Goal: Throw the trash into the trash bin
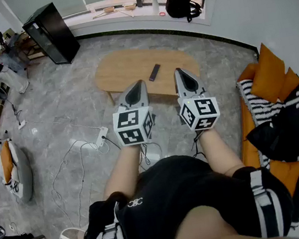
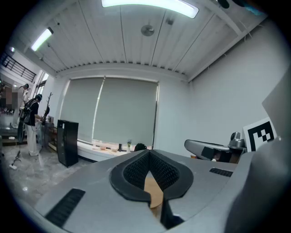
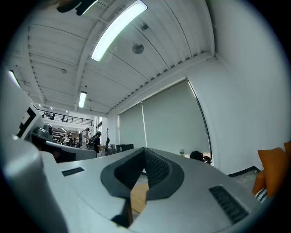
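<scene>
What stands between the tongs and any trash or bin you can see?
No trash or bin shows in any view, so no path can be judged. The left tongs and right tongs are shut and empty by the wooden table, which bears only a remote.

Closed left gripper (image 1: 139, 83), closed right gripper (image 1: 178, 72)

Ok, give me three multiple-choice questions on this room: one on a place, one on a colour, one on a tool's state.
1. Where does the black remote lie? A on the wooden table; B in a drawer; C on a shelf.
2. What colour are the cushions? A green; B orange; C white.
3. How do the right tool's jaws stand? A wide apart; B shut on a bottle; C shut, empty.
A, it rests on the tabletop; B, orange shows at the head view's right; C, the tips meet with nothing between.
</scene>
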Demonstrator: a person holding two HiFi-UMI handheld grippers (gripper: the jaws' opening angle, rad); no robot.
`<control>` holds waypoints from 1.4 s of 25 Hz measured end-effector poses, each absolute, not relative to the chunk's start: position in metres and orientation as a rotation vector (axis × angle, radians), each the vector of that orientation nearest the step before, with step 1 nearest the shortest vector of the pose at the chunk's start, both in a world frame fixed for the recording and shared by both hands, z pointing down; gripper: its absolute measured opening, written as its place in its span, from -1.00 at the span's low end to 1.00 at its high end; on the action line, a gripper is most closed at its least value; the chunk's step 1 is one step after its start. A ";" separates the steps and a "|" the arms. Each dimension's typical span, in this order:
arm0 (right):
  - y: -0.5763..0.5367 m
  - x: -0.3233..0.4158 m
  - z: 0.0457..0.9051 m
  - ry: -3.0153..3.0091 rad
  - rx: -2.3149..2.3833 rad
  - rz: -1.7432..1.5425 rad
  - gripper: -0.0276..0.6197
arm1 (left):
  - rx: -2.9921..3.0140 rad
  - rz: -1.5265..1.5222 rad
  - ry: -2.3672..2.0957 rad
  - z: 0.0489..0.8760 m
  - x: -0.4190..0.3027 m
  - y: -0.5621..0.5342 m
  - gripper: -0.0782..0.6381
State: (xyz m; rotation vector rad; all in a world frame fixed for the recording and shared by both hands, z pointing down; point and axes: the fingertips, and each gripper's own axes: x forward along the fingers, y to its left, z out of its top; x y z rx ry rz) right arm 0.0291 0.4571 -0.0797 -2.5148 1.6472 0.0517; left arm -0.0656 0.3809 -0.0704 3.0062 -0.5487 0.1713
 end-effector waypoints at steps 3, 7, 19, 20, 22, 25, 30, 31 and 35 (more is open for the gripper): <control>0.455 0.025 -0.076 1.637 -2.503 0.036 -0.88 | 3.013 0.162 -0.548 -0.070 -0.071 0.380 -0.75; 0.450 0.019 -0.076 1.626 -2.501 0.037 -0.88 | 3.015 0.156 -0.553 -0.070 -0.079 0.376 -0.75; 0.418 -0.022 -0.077 1.573 -2.536 0.049 -0.88 | 2.992 0.145 -0.552 -0.058 -0.129 0.339 -0.75; 0.415 -0.024 -0.076 1.574 -2.539 0.047 -0.88 | 2.982 0.145 -0.550 -0.056 -0.132 0.335 -0.75; 0.410 -0.027 -0.075 1.578 -2.546 0.046 -0.88 | 2.964 0.144 -0.549 -0.052 -0.136 0.329 -0.75; 0.406 -0.023 -0.074 1.560 -2.563 0.045 -0.88 | 2.954 0.140 -0.554 -0.050 -0.138 0.319 -0.75; 0.398 -0.011 -0.072 1.550 -2.568 0.050 -0.88 | 2.956 0.139 -0.557 -0.046 -0.128 0.309 -0.75; 0.397 -0.007 -0.071 1.550 -2.567 0.058 -0.88 | 2.959 0.140 -0.556 -0.044 -0.123 0.308 -0.75; 0.386 0.020 -0.064 1.532 -2.569 0.044 -0.88 | 2.971 0.151 -0.547 -0.040 -0.100 0.301 -0.75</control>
